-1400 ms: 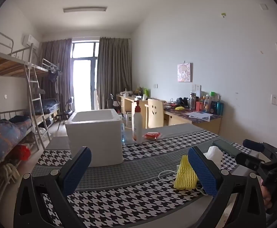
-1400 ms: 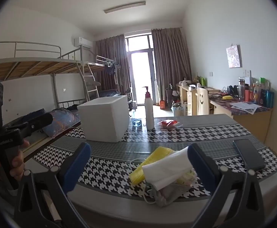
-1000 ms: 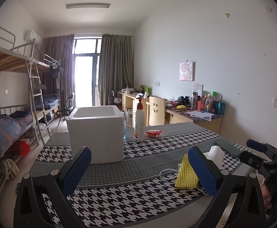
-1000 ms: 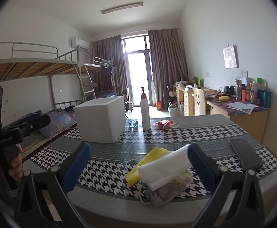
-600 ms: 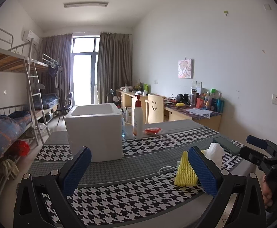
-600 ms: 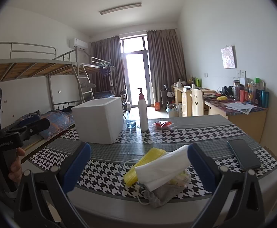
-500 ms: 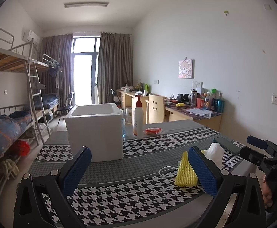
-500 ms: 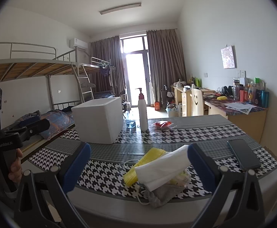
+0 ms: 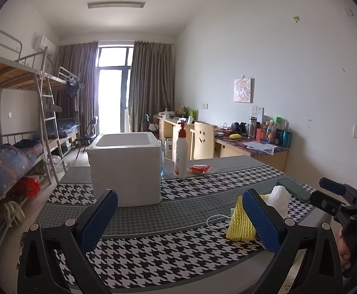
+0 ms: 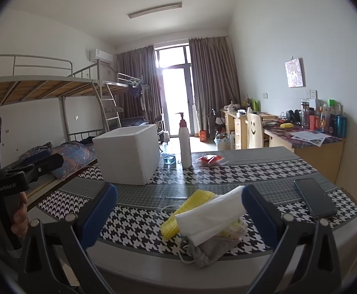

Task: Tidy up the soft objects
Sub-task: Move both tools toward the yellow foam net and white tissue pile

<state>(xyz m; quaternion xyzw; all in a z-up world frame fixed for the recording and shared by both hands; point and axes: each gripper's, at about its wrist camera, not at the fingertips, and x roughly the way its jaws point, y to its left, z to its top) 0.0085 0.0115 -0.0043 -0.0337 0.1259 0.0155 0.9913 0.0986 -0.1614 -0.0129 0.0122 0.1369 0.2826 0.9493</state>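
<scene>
A pile of soft things lies near the table's front edge: a yellow foam net [image 10: 188,209], a folded white tissue [image 10: 210,214] and a grey cloth mask [image 10: 208,248]. In the left wrist view the foam net [image 9: 239,223] and the tissue [image 9: 280,199] lie to the right. A white foam box [image 9: 127,164] stands open-topped further back; it also shows in the right wrist view [image 10: 128,153]. My left gripper [image 9: 178,216] is open and empty above the table. My right gripper [image 10: 178,212] is open, just short of the pile.
A pump bottle [image 9: 181,152] and a red packet [image 9: 199,169] stand behind the box. A dark phone [image 10: 314,199] lies at the table's right. The tablecloth [image 9: 154,252] is houndstooth. A bunk bed [image 10: 43,90] stands left, desks [image 10: 308,137] along the right wall.
Both grippers have shifted only slightly; the views drift a little. Both stay open and nothing on the table has moved.
</scene>
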